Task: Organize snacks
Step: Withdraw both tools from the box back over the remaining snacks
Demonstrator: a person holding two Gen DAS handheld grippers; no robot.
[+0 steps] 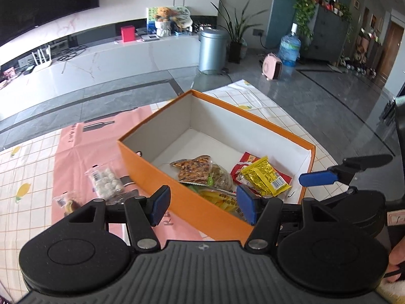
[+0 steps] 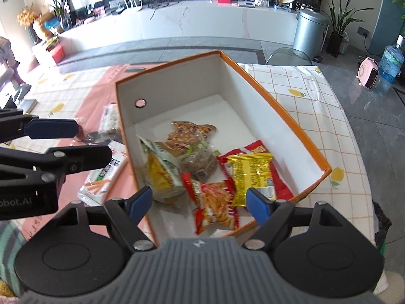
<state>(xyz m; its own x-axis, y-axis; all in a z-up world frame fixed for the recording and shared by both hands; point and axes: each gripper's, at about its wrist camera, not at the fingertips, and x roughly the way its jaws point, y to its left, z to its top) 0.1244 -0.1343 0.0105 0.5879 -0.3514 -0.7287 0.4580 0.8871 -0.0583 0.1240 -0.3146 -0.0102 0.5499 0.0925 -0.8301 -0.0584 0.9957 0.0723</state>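
Observation:
An orange box point(image 1: 157, 174) point(image 2: 301, 126) with white inside stands on the table and holds several snack packets: a yellow one point(image 1: 264, 178) point(image 2: 250, 174), a red one point(image 2: 215, 202), a nut pack point(image 1: 195, 169) point(image 2: 187, 133). My left gripper point(image 1: 202, 206) is open and empty over the box's near wall; it also shows in the right wrist view point(image 2: 93, 139). My right gripper point(image 2: 200, 201) is open and empty above the red packet; it shows in the left wrist view point(image 1: 319, 177). A bag of white balls point(image 1: 106, 182) point(image 2: 110, 120), a small dark snack point(image 1: 67, 202) and a carrot-print packet point(image 2: 101, 182) lie left of the box.
A pink mat point(image 1: 83, 152) lies on a checked lemon-print tablecloth point(image 1: 22, 177) point(image 2: 303, 96). The table's edge runs behind the box. Beyond are a grey bin point(image 1: 211, 50), a water bottle point(image 1: 289, 48) and a low white cabinet point(image 1: 101, 58).

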